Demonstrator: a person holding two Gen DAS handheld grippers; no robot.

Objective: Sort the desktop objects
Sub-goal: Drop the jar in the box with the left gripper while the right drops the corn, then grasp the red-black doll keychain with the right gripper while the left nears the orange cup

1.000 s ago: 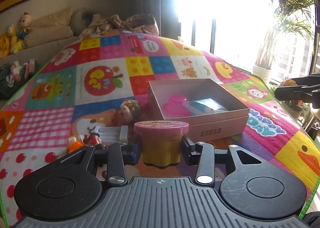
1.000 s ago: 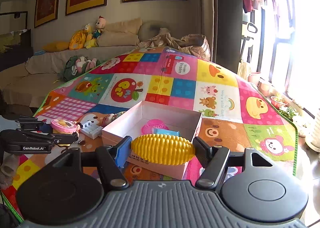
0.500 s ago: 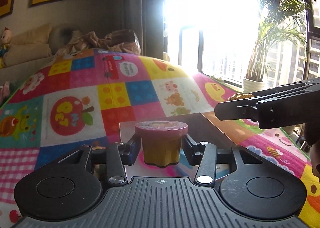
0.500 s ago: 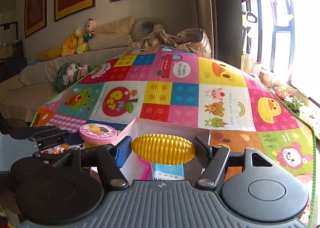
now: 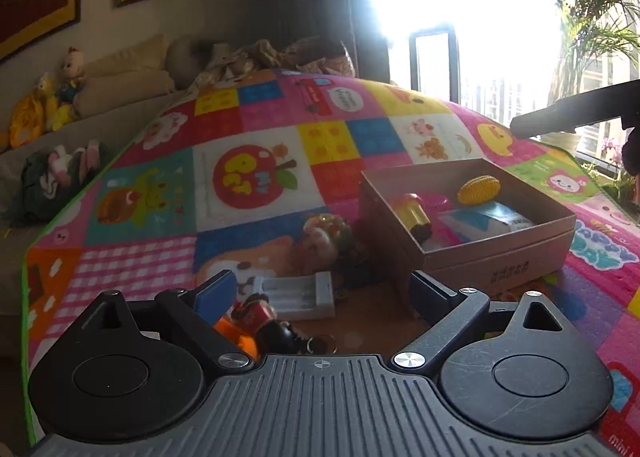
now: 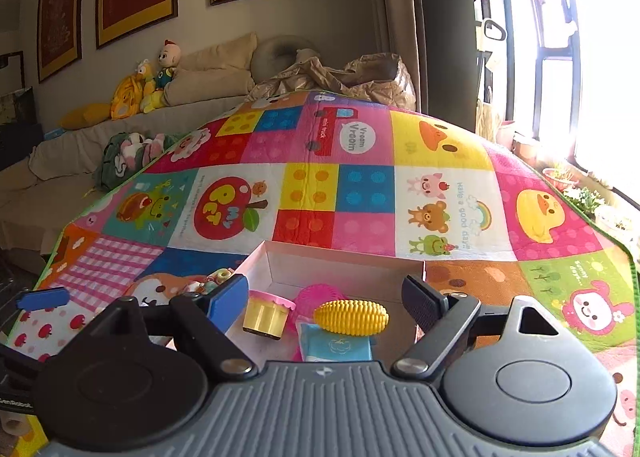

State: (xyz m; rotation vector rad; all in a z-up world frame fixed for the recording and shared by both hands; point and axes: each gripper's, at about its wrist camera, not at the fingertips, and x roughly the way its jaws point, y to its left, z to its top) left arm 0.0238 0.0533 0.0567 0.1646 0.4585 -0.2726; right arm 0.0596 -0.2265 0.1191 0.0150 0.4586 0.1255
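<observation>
A pink cardboard box (image 5: 500, 257) stands on the colourful play mat; it also shows in the right wrist view (image 6: 344, 263). Inside it lie a yellow jar with a pink lid (image 5: 412, 213) (image 6: 266, 313) on its side, a yellow toy corn (image 5: 479, 189) (image 6: 351, 317), a pink round thing (image 6: 320, 295) and a blue-white packet (image 5: 484, 221) (image 6: 336, 345). My left gripper (image 5: 318, 293) is open and empty, low in front of the box. My right gripper (image 6: 324, 299) is open and empty, just above the box.
On the mat left of the box lie a small doll figure (image 5: 324, 233), a white battery holder (image 5: 296, 297), a red and black figure with a keyring (image 5: 268, 321) and an orange piece (image 5: 236, 335). A sofa with plush toys (image 6: 148, 85) stands behind.
Both grippers have opened. The jar and the corn have left them and now lie in the box. My left gripper has drawn back and down; my right one stays over the box.
</observation>
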